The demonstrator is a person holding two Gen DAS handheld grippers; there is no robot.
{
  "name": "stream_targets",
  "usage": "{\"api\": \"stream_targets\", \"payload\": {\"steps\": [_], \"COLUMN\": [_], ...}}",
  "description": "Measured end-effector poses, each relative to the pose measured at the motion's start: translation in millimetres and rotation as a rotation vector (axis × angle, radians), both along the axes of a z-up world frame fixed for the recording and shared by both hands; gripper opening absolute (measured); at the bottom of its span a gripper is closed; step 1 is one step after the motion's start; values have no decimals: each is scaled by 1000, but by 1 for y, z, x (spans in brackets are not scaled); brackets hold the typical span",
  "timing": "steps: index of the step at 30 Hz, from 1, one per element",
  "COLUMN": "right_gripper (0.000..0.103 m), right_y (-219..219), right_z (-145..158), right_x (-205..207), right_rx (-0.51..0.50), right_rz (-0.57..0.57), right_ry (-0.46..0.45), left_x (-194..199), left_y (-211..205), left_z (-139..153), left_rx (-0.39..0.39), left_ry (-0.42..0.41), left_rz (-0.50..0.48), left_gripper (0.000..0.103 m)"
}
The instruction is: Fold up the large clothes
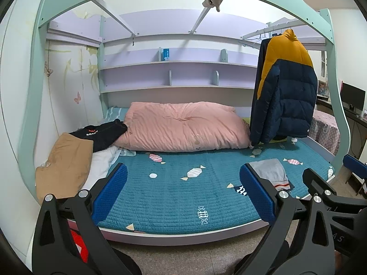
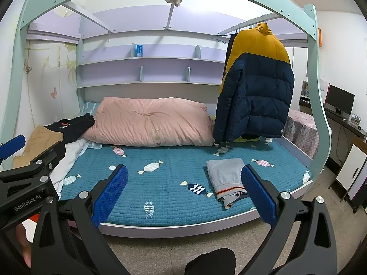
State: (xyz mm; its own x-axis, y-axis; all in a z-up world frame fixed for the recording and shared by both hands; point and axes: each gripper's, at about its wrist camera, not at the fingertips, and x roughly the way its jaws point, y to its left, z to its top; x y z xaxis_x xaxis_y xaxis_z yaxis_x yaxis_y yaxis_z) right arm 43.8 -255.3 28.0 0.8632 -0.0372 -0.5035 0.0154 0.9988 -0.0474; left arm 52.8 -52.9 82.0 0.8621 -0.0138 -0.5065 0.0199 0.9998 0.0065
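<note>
A navy and yellow puffer jacket [image 1: 284, 91] hangs on a rail over the bed's right end; it also shows in the right wrist view [image 2: 257, 84]. A folded grey garment [image 2: 227, 178] lies near the bed's front right edge, also in the left wrist view [image 1: 273, 174]. A pile of tan [image 1: 64, 162], black [image 1: 101, 133] and white clothes lies at the bed's left end. My left gripper [image 1: 183, 194] is open and empty in front of the bed. My right gripper [image 2: 184, 194] is open and empty, beside the left one.
A teal quilted mattress [image 1: 174, 194] fills the bed under a mint loft frame [image 1: 335, 114]. A pink duvet [image 1: 183, 126] lies along the back. Shelves [image 1: 174, 64] line the back wall. A desk with a monitor [image 2: 339, 103] stands to the right.
</note>
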Motion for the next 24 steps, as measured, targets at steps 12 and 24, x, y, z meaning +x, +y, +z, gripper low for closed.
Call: {"api": "stream_targets", "payload": {"steps": [12,24], "right_gripper": [96,96], "right_y": [0,1], "right_z": [-1,-2], "right_x": [2,3], "right_rx": [0,2], "right_rz": [-3,-3], "right_ry": [3,7], "left_x": [1,3], "left_y": [-1,-1], "left_z": [-1,-3], "left_rx": [-1,2], "left_ry": [0,2], "left_rz": [3,5], "left_gripper": [98,98]}}
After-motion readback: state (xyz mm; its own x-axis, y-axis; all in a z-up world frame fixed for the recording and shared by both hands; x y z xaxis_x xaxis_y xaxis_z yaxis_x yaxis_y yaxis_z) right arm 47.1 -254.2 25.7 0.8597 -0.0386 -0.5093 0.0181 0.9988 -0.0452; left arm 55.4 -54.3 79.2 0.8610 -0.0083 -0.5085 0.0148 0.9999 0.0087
